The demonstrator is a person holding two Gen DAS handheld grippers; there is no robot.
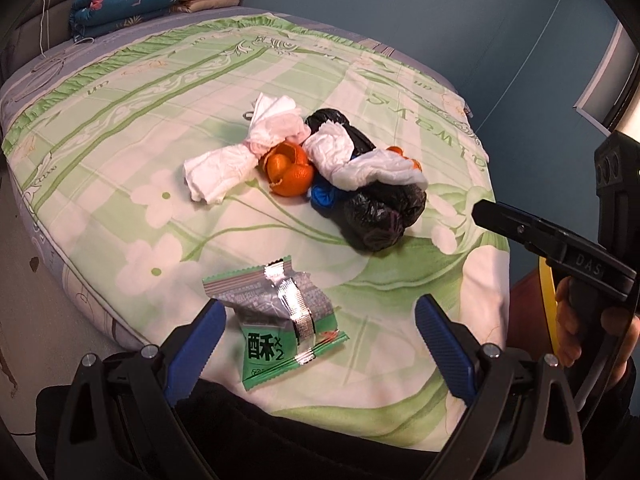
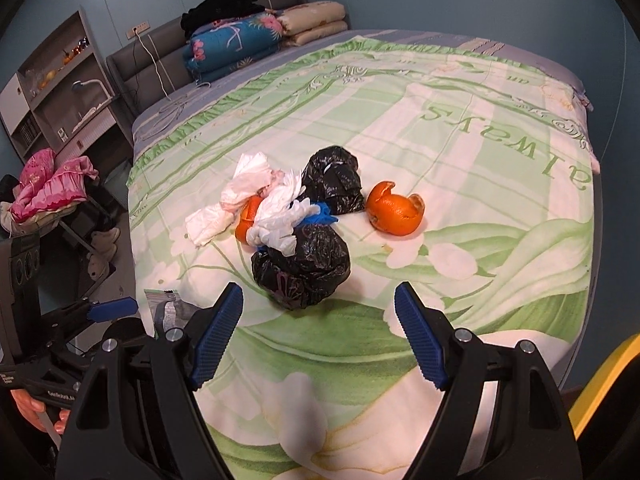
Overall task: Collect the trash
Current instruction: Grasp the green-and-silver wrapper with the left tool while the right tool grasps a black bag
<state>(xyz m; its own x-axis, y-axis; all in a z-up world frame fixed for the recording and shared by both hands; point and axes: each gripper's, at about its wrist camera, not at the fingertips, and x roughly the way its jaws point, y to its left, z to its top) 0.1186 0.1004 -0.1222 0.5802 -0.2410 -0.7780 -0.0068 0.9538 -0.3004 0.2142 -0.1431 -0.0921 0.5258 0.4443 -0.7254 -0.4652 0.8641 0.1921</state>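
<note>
**Ana:** Trash sits in a loose heap mid-bed (image 1: 120, 128): crumpled white tissues (image 1: 218, 174), orange peel (image 1: 290, 172), something small and blue tucked under them, and two black plastic bags (image 2: 300, 270). A second peel (image 2: 394, 212) lies apart, on the far side of the heap. The green snack wrapper (image 1: 280, 320) lies alone near the bed's edge.

**Ben:** And the grippers?

**Ana:** Left gripper (image 1: 320, 316) is spread wide, empty, its blue pads either side of the wrapper. Right gripper (image 2: 318, 304) is also spread, holding nothing, aimed at the nearer black bag.

**Ben:** Risks?

**Ana:** I'd judge the wrapper is the tricky one. It's thin foil lying nearly flat on soft bedding, so closing pads may pinch the sheet or slide over it. Tissues and peel overlap, so lifting one could scatter others.

**Ben:** Containers?

**Ana:** The black bags look bunched shut; their contents are hidden. A yellow object (image 2: 600, 384) shows at the right edge, but I cannot tell whether it is a bin.
</note>
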